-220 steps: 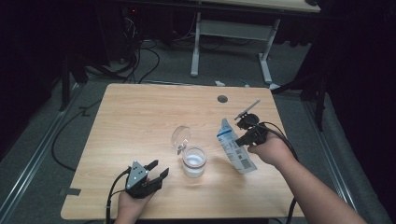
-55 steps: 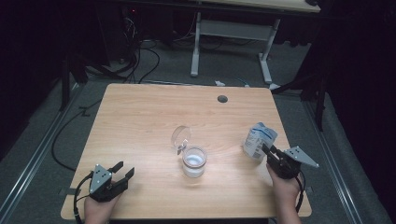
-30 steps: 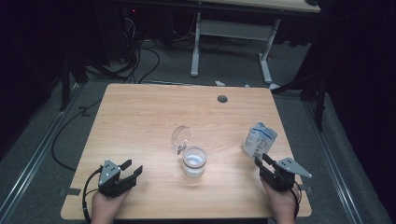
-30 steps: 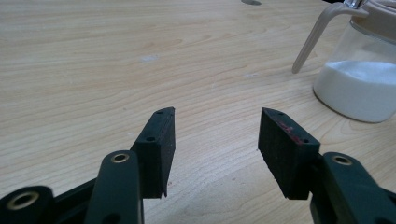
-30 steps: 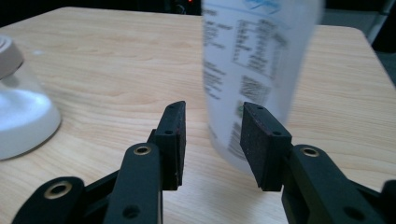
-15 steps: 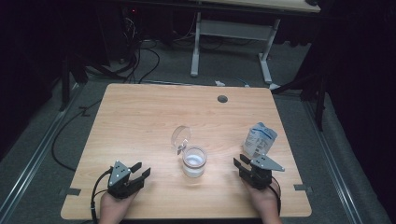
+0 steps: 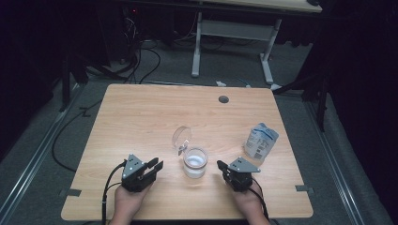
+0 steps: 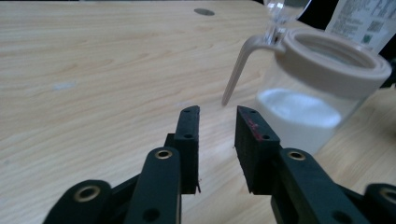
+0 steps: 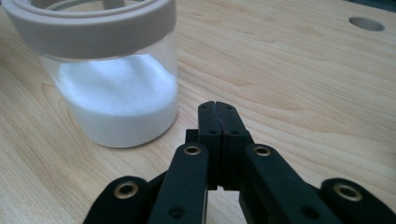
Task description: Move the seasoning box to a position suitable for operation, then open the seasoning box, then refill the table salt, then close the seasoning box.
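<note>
A glass jar [image 7: 195, 161] with a beige rim, part full of white powder, stands at the table's front middle with its clear hinged lid [image 7: 181, 137] swung up and back. My left gripper [image 7: 157, 165] rests just left of it. In the left gripper view its jaws [image 8: 217, 116] have just been closing and stand a narrow gap apart with nothing between them; the jar [image 8: 303, 107] is ahead to the right. My right gripper [image 7: 220, 165] sits just right of the jar. Its jaws [image 9: 218, 106] are shut and hold nothing, with the jar [image 9: 112, 70] close by.
A white and blue pouch [image 7: 261, 142] stands upright toward the table's right edge, behind the right hand. A round cable hole [image 7: 223, 99] is at the back of the table. A desk frame and cables lie on the floor beyond.
Both hands have slid inward along the front edge toward the jar. The left jaws have narrowed and the right jaws have come together.
</note>
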`<state>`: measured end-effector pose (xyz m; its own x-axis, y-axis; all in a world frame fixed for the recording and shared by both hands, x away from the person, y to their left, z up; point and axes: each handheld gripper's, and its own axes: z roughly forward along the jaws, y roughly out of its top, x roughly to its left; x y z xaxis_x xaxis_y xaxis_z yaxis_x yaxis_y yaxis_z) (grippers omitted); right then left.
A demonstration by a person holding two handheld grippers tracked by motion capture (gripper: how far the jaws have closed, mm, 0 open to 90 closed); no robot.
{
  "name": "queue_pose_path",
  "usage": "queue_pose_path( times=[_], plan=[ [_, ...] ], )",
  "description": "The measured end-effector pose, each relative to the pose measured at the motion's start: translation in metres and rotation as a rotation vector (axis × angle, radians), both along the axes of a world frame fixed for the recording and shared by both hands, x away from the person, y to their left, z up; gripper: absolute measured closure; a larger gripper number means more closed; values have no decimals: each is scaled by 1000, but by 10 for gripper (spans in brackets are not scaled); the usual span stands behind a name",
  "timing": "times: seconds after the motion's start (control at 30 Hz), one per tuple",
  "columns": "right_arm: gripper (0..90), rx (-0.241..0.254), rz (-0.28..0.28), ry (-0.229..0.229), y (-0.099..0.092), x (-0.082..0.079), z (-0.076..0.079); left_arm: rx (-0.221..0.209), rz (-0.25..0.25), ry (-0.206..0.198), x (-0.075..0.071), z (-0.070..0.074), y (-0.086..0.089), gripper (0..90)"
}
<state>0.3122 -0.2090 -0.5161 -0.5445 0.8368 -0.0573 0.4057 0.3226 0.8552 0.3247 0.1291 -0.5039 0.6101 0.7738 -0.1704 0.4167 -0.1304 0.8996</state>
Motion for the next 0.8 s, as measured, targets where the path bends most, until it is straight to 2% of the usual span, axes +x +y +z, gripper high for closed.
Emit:
queue_pose_path(
  times=[0.13, 0.37, 0.5, 0.53, 0.67, 0.8],
  plan=[
    [900, -13, 17, -2, 4, 0, 1, 11, -8, 8, 8, 6, -13, 789],
    [900, 7, 38, 0, 9, 1, 4, 5, -1, 15, 23, 19, -22, 882],
    [900, 21, 64, -5, 15, 0, 5, -15, 15, 5, 32, 30, -25, 895],
    [900, 20, 68, -3, 16, -1, 5, -32, 17, -2, 36, 35, -27, 895],
    [900, 13, 88, -14, 21, -3, 6, -56, 4, -24, 40, 45, -32, 896],
    [900, 13, 96, -11, 24, -4, 6, -62, -11, -29, 39, 48, -36, 895]
  ],
)
